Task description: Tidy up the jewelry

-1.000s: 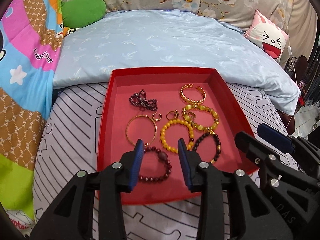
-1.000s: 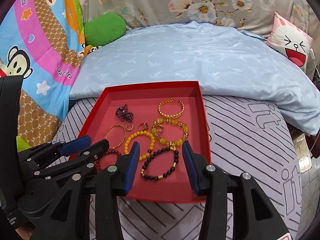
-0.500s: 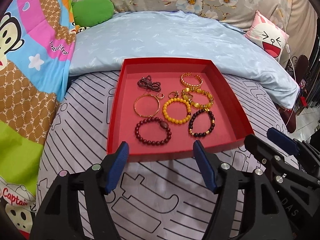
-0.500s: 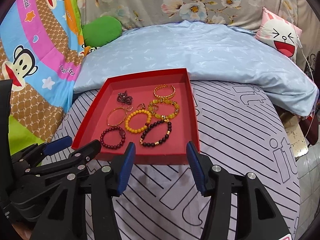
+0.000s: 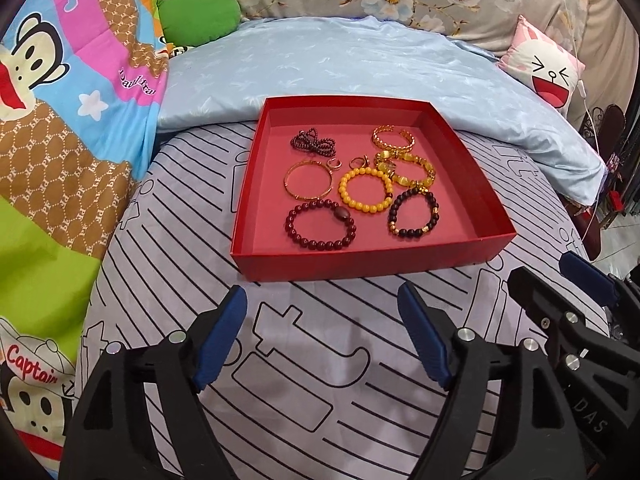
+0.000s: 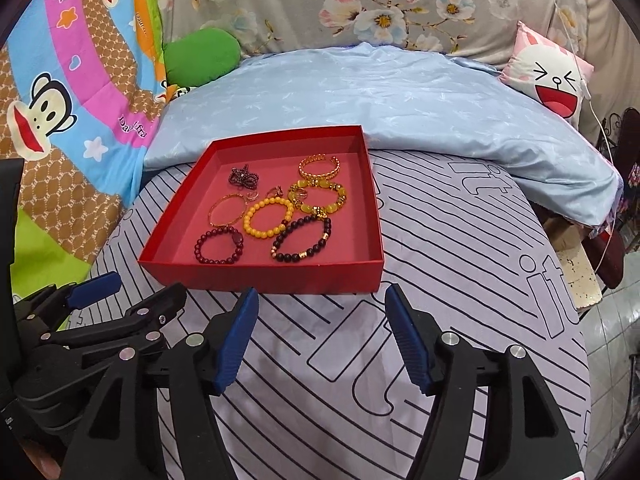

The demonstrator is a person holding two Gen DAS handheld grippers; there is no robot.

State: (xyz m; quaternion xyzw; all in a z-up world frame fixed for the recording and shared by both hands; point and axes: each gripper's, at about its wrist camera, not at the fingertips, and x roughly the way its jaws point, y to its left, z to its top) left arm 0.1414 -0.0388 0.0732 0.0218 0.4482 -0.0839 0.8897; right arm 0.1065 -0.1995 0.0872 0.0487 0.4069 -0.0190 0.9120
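A red tray sits on a striped bedsheet and holds several pieces of jewelry. In it lie a dark red bead bracelet, a yellow bead bracelet, a black bead bracelet, a thin gold bangle, a gold cuff, a dark bead bundle and small rings. My left gripper is open and empty, in front of the tray. My right gripper is open and empty, also in front of it.
A light blue quilt lies folded behind the tray. A cartoon blanket covers the left side. A green cushion and a pink face pillow sit at the back. The bed edge drops off at the right.
Both grippers have drawn back from over the tray to the sheet in front of it, and both jaws have opened wider. The jewelry has not moved.
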